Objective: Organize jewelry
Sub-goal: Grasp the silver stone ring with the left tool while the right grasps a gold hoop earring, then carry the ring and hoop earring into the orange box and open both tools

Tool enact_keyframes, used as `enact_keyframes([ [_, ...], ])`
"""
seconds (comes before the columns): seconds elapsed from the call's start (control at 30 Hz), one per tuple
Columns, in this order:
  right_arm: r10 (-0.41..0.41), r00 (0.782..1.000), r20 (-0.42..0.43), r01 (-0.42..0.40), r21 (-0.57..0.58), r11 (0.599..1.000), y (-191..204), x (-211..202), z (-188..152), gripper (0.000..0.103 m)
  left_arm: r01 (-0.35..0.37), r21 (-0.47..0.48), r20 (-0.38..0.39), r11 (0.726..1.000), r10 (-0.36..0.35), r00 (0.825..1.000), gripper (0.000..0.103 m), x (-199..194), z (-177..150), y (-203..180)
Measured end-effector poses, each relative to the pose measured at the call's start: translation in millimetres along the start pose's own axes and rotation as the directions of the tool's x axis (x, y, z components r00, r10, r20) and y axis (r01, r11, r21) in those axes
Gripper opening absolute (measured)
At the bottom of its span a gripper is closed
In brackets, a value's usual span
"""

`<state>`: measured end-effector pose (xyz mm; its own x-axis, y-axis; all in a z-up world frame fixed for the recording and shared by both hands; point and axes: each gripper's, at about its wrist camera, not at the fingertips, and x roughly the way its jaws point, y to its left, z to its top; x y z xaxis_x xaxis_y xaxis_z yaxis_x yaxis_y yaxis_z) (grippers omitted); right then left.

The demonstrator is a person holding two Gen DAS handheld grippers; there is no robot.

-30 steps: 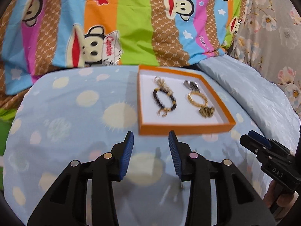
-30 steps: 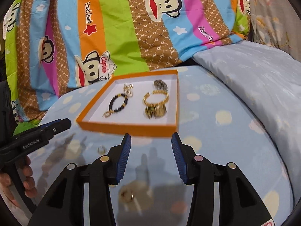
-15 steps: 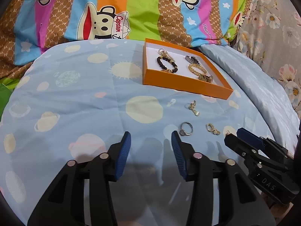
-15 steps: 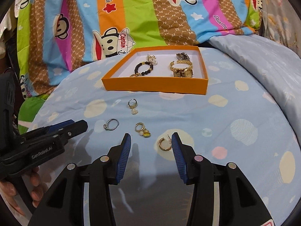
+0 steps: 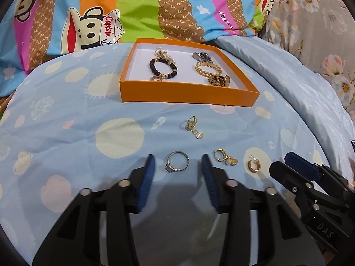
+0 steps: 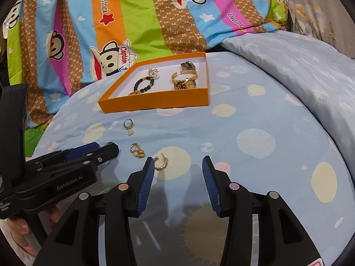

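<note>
A silver ring lies on the blue dotted cloth between the fingertips of my left gripper. Its jaws are closing, and the pads stand clear of the ring. A gold hoop earring rests just inside the left finger of my right gripper, which is open and holds nothing. Two more gold earrings lie loose ahead. The orange box behind them holds a black bead bracelet, a gold bracelet with a watch and a small silver piece.
The cloth covers a rounded cushion that falls away at the sides. A striped monkey-print blanket rises behind the box. A pale blue quilt lies to the right. A person's hand shows under the left gripper.
Both grippers have sunk and moved in toward the loose pieces. The silver ring now lies between the left fingers, and the gold hoop sits by the right gripper's left finger.
</note>
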<state>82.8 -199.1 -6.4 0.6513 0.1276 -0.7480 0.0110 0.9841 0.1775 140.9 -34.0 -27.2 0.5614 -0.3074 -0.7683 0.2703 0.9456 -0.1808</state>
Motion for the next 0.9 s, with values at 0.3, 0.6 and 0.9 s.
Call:
enact_keyframes([
  [0.3, 0.035, 0.999, -0.033, -0.036, -0.044, 0.998, 15, 7, -2, 0.045, 0.022, -0.035, 0.032, 0.999, -0.021, 0.999, 0.019, -15, -4, 13],
  [0.6, -0.007, 0.997, -0.081, 0.001, -0.077, 0.997, 29, 24, 1, 0.034, 0.026, -0.082, 0.033, 0.996, -0.023, 0.999, 0.019, -25, -13, 31],
  [0.9, -0.039, 0.997, -0.073, 0.031, -0.100, 0.994, 32, 25, 3, 0.016, 0.032, -0.086, 0.028, 0.996, -0.029, 0.999, 0.020, -23, -13, 33],
])
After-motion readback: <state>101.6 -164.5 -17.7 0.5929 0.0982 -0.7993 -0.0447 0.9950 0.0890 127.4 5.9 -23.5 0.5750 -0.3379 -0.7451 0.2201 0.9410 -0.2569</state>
